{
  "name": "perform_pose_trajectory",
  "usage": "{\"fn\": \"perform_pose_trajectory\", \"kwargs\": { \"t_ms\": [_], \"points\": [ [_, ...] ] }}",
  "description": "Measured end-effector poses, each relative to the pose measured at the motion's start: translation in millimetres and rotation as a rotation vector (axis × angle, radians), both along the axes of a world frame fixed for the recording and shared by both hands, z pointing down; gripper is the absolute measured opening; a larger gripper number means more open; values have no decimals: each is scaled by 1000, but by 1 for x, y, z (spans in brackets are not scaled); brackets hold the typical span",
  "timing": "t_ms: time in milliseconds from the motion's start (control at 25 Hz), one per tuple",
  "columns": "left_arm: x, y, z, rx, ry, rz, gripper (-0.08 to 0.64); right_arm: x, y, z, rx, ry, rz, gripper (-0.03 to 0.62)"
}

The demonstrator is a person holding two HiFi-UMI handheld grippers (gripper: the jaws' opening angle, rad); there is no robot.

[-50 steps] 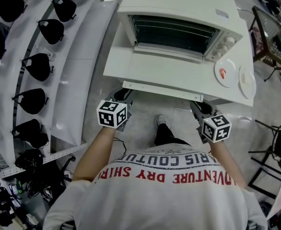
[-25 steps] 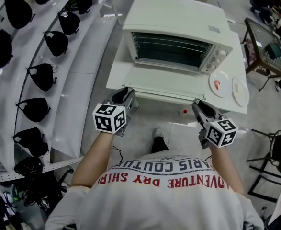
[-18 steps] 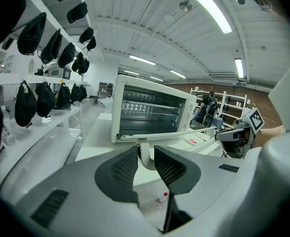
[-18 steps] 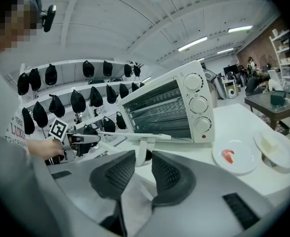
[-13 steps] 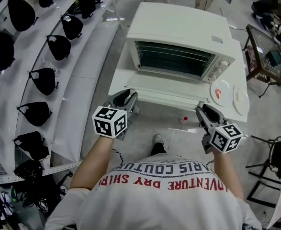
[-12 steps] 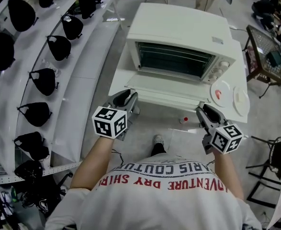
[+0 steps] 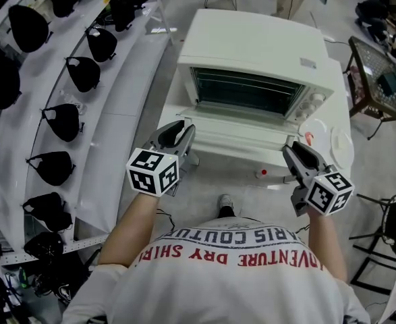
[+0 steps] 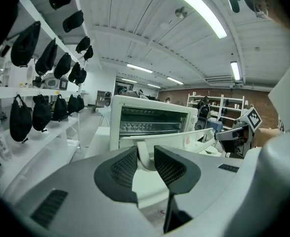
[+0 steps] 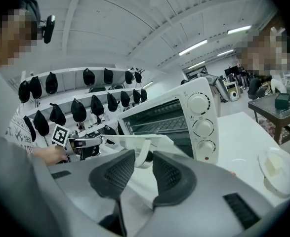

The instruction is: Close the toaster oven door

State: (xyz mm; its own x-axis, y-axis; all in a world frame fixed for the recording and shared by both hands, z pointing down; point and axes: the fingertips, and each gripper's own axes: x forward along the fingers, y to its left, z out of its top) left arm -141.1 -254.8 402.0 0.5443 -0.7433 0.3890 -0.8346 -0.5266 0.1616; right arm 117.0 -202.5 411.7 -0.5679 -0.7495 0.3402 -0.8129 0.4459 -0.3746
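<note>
A white toaster oven (image 7: pixel 255 42) stands on a white table (image 7: pixel 173 100) with its door (image 7: pixel 241 133) partly raised from flat. My left gripper (image 7: pixel 185 128) is shut on the left post of the door handle (image 8: pixel 143 153). At the handle's right post (image 9: pixel 144 158) is my right gripper (image 7: pixel 291 151); its jaws have just been opening a little, and the post still sits between the pads, touching them. Across the door, the left gripper view shows the right gripper (image 8: pixel 236 132), and the right gripper view shows the left gripper (image 9: pixel 85 143). The oven's rack (image 7: pixel 245 90) is visible inside.
Two white plates (image 7: pixel 341 142) lie on the table right of the oven, by its knobs (image 9: pixel 200 127). Curved white shelves with black bags (image 7: pixel 73 73) run along the left. A small dark table (image 7: pixel 380 63) stands at far right. A small red-and-white object (image 7: pixel 263 174) lies on the floor.
Both grippers have risen and moved toward the oven, and the door's front edge has come up with them. The door has swung from lying flat to partly raised.
</note>
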Motion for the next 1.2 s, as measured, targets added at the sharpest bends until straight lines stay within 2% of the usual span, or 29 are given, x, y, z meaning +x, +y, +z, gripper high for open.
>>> {"fn": "perform_pose_trajectory", "kwargs": {
  "t_ms": [320, 800, 1200],
  "points": [
    [3, -21, -18, 15, 20, 4, 114, 3, -21, -20, 34, -4, 1, 121],
    [10, -58, -42, 55, 12, -18, 114, 9, -59, -44, 73, -22, -15, 127],
    [13, -87, -52, 75, 58, -7, 114, 13, -88, -56, 96, -11, -1, 126]
  ]
}}
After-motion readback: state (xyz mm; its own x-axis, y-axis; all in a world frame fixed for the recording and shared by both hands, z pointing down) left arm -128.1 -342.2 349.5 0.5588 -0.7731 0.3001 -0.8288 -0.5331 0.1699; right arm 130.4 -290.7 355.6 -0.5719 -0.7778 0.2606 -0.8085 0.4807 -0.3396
